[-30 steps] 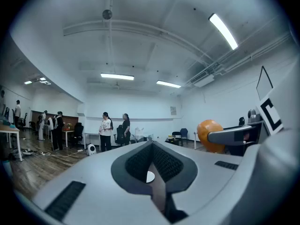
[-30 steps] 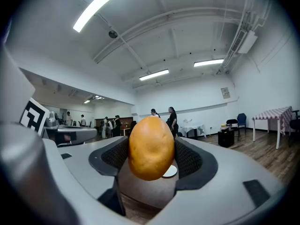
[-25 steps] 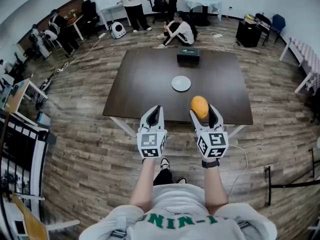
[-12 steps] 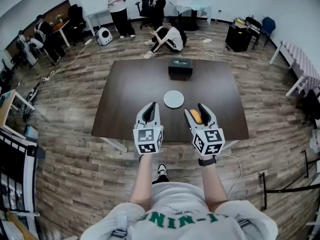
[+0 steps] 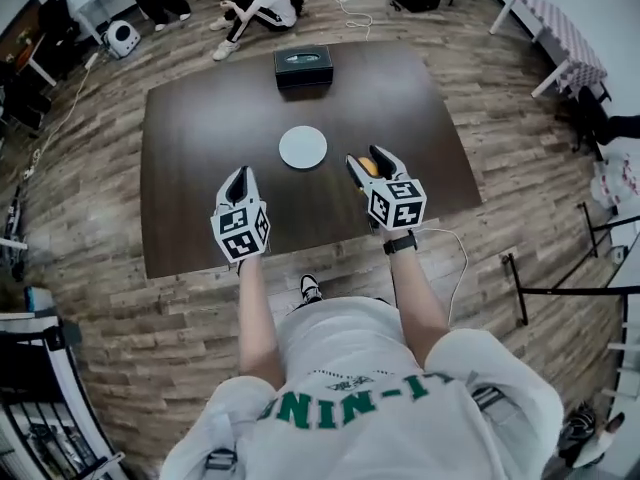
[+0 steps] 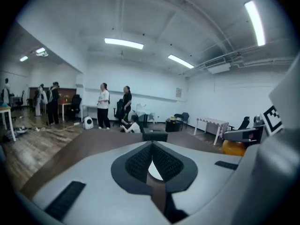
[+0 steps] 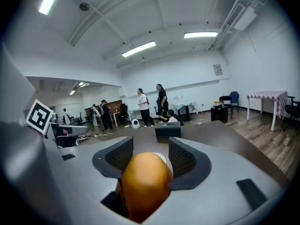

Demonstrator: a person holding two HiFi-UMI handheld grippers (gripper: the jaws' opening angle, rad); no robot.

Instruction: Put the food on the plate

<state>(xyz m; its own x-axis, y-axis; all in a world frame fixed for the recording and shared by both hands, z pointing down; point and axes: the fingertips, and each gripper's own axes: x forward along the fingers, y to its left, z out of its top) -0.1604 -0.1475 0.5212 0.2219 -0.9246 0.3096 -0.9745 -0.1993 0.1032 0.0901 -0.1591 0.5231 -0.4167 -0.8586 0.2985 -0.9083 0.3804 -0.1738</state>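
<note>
The orange, rounded piece of food [image 5: 370, 167] sits between the jaws of the right gripper [image 5: 365, 158], low over the dark table [image 5: 200, 118] and just to the right of the white plate [image 5: 302, 147]. Those jaws are closing around it. From the right gripper view a sliver of plate shows past the food's right side, so I'd guess the pads aren't yet pressing on both flanks, though it's hard to be sure from here. The left gripper [image 5: 237, 178] hangs idle over the near part of the table, its jaws drawn together with nothing in them. A black box [image 5: 303, 65] stands at the far end, well clear. To do this well, I'd let the jaws finish closing gently, since the thing looks smooth and round and could squirt out under a hard pinch. Keep it seated deep between the pads and lift only a little. Carry it left over the middle of the plate and lower it before letting go, so it doesn't roll off the shallow rim.
</note>
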